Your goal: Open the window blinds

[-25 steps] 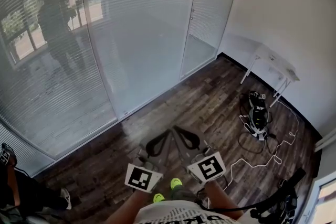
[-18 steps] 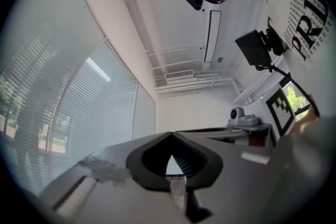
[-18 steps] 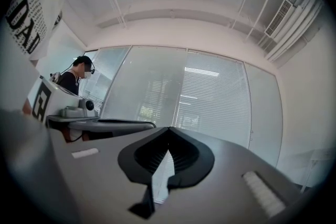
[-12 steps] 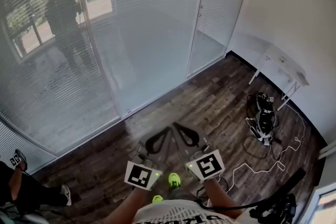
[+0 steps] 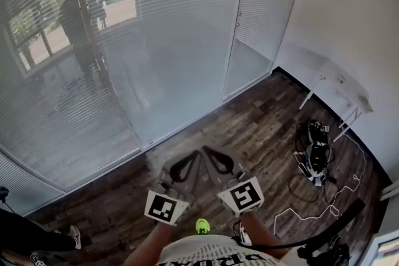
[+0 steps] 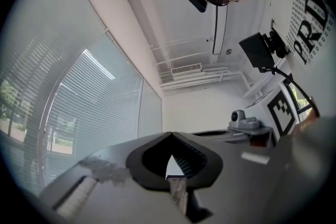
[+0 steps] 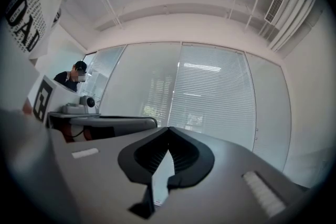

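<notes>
Barely begun, as judged here: no touch yet on the blinds (image 5: 168, 28), hanging full-length with slats shut over the glazed wall ahead, across the far side of the wooden floor (image 5: 262, 128). At the left end of the blinds, trees and a dark figure showing faintly; hard to say whether through slats partly tilted there or only as a reflection. Below that left end and well back from the blinds, a bystander (image 5: 25, 238), cut off by the frame edge. Well short of the blinds, carried side by side at waist level: the left gripper (image 6: 170, 136), jaws pressed together with nothing between them, and just to its right the right gripper (image 7: 168, 131), likewise closed tip to tip on nothing. No cord, wand or chain made out anywhere along the blinds from here. To the right of the blinds, against the plain wall, a white folding table (image 5: 340, 85), with a heap of gear and cables (image 5: 317, 156) on the floor just beside it. Left to do, then: close the distance, find the control, work it until the slats turn or lift. Against the frames from a moment earlier — same closed, empty jaws and same side-by-side carry, but with table and gear slid right and down, the bystander nearly gone from the corner, and only one green shoe (image 5: 202, 225) showing instead of two; read as walking on toward the blinds.
</notes>
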Tool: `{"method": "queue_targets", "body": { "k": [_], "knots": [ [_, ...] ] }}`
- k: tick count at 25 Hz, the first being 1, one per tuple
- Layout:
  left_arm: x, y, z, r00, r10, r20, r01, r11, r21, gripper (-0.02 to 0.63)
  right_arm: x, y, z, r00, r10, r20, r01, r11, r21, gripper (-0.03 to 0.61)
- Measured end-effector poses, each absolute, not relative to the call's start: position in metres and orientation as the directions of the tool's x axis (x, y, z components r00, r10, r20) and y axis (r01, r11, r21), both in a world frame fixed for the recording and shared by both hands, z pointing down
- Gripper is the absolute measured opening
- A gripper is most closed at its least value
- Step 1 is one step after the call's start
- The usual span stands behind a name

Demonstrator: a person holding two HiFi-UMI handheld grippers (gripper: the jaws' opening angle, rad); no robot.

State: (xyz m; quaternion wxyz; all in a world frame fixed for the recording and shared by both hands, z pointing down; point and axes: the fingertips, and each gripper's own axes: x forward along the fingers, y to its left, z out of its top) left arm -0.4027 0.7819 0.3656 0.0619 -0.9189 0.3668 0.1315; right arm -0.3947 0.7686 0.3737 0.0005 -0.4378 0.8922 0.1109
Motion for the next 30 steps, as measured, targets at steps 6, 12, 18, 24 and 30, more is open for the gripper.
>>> {"method": "queue_targets", "body": {
  "k": [6, 12, 18, 24, 30],
  "knots": [
    [-0.373, 0.746, 0.374, 0.676, -0.676, -0.293, -0.713, -0.701, -0.031, -0.009, -0.365, 0.733, 0.382, -0.636, -0.766, -0.093, -0.767, 0.613, 0.190, 0.008],
    [-0.351, 0.712, 0.369, 0.677, -0.680, -0.281, -0.715, -0.698, -0.034, -0.009, -0.342, 0.698, 0.380, -0.634, -0.767, -0.094, -0.770, 0.615, 0.171, 0.008],
    [-0.337, 0.663, 0.380, 0.689, -0.676, -0.260, -0.705, -0.708, -0.028, -0.009, -0.329, 0.649, 0.392, -0.625, -0.776, -0.089, -0.779, 0.611, 0.144, 0.008],
    [-0.338, 0.583, 0.384, 0.698, -0.671, -0.250, -0.695, -0.719, -0.007, -0.009, -0.329, 0.569, 0.395, -0.611, -0.788, -0.076, -0.789, 0.599, 0.134, 0.008],
    [-0.339, 0.509, 0.377, 0.699, -0.662, -0.271, -0.683, -0.730, 0.023, -0.009, -0.327, 0.494, 0.391, -0.600, -0.798, -0.050, -0.795, 0.589, 0.144, 0.008]
  ]
}}
